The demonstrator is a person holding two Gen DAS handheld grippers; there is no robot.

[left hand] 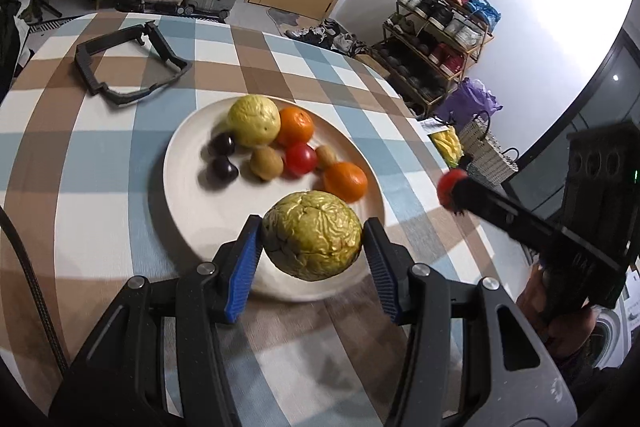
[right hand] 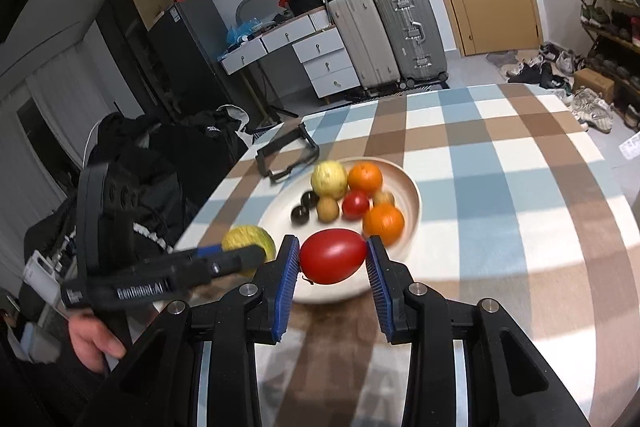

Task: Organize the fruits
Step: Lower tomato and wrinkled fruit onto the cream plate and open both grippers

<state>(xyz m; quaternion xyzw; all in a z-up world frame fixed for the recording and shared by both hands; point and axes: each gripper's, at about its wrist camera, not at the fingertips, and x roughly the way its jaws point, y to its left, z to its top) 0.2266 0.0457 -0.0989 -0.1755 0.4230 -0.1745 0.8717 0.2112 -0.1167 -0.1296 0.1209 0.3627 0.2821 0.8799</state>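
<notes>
- The left gripper (left hand: 312, 241) pinches a wrinkled yellow-green fruit (left hand: 314, 235) between its blue pads (left hand: 244, 269), one pad pressed to each side, holding it over the near rim of the plate (left hand: 188, 195).
- The right gripper (right hand: 333, 259) clamps a smooth red fruit (right hand: 333, 255) between its own blue pads (right hand: 289, 279), also above the near edge of the plate (right hand: 412, 199).
- In the left wrist view, the right gripper (left hand: 454, 193) reaches in from the right side, out beyond the table's edge, with the red fruit (left hand: 446, 187) showing at its tip.
- In the right wrist view, the left gripper (right hand: 256, 253) comes in from the left, the yellow-green fruit (right hand: 248, 239) at its tip just beside the plate's near-left edge.
- On the plate lie a pale yellow fruit (left hand: 254, 121), two oranges (left hand: 296, 126) (left hand: 346, 181), a small red tomato (left hand: 300, 159), two brown kiwis (left hand: 266, 163) (left hand: 326, 155) and two dark round fruits (left hand: 222, 143) (left hand: 224, 167), clustered toward the far half.
- The plate rests on a checked tablecloth (left hand: 100, 155) of blue, brown and white.
- A black plastic frame (left hand: 128, 65) lies flat on the cloth, well apart from the plate on its far left.
</notes>
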